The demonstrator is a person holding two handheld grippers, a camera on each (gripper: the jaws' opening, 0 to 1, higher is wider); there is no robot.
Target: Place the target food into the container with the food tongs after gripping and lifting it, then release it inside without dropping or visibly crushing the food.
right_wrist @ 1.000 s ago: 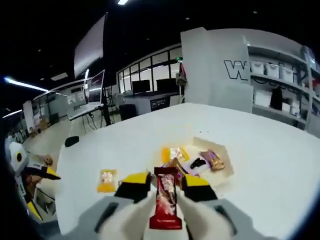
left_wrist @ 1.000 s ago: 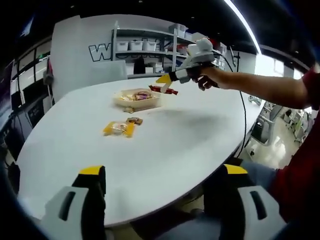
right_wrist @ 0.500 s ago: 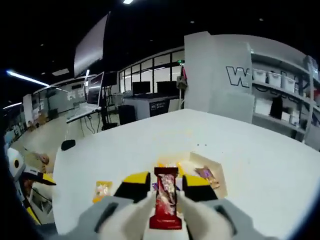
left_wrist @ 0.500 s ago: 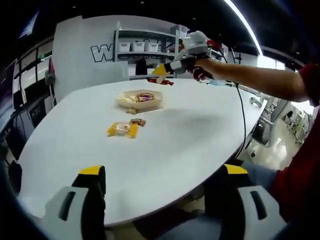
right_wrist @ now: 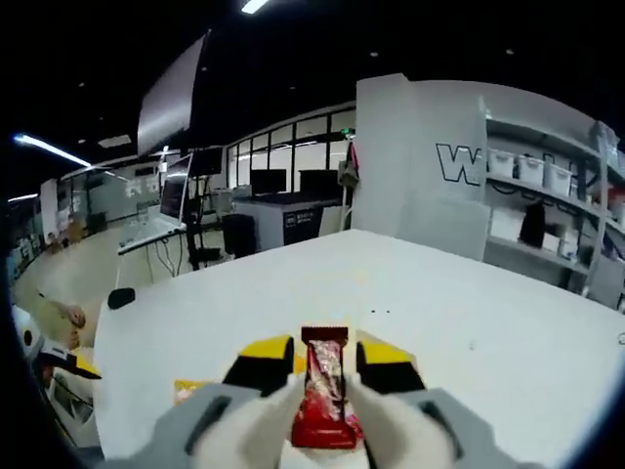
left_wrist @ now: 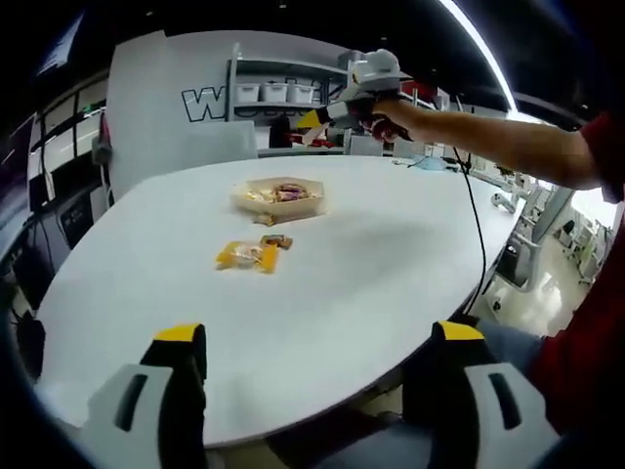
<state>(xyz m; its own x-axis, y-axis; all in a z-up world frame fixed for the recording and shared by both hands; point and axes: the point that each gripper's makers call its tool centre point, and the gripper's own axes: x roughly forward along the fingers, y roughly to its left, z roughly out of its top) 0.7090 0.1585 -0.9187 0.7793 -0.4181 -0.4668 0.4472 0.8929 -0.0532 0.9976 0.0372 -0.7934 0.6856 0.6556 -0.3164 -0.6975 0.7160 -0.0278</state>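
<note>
Right gripper point(right_wrist: 325, 363) clamps the red snack bar point(right_wrist: 325, 401) high above the table point(left_wrist: 322, 283); left gripper point(left_wrist: 317, 342) hangs wide open, empty.

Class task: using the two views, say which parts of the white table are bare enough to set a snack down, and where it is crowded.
Bare: the wide table stretch between the yellow packet and the near edge, and the whole side right of the tray. Crowded: around the tray, with the small wrapped snack and yellow packet just before it.
</note>
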